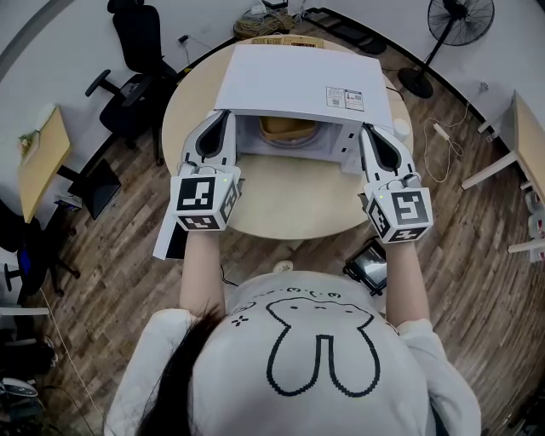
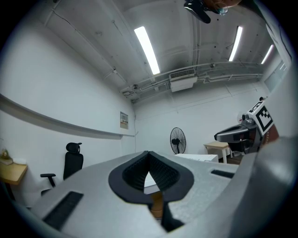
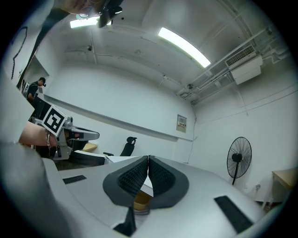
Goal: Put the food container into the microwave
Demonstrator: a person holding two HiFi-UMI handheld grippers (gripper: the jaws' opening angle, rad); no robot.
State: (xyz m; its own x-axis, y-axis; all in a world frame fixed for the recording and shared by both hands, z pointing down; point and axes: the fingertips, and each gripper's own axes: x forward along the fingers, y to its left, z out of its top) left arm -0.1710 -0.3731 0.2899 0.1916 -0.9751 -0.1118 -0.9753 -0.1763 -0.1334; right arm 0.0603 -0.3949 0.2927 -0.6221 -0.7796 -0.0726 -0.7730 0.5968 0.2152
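A white microwave (image 1: 298,85) stands on a round table (image 1: 281,209) with its front open toward me. A tan food container (image 1: 285,128) sits inside the cavity. My left gripper (image 1: 226,117) points at the left edge of the opening, my right gripper (image 1: 369,131) at the right edge. Both are shut with nothing between the pads. In the left gripper view the pads (image 2: 139,173) meet at the tip, and the container (image 2: 157,204) shows through the gap below. The right gripper view shows the same: pads (image 3: 132,179) touching, container (image 3: 141,201) beneath.
The microwave door (image 1: 164,237) hangs open at the left, behind my left gripper. Black office chairs (image 1: 136,51) stand at the back left, a floor fan (image 1: 456,25) at the back right. Wooden desks (image 1: 38,162) flank the room. A dark device (image 1: 370,264) lies on the floor.
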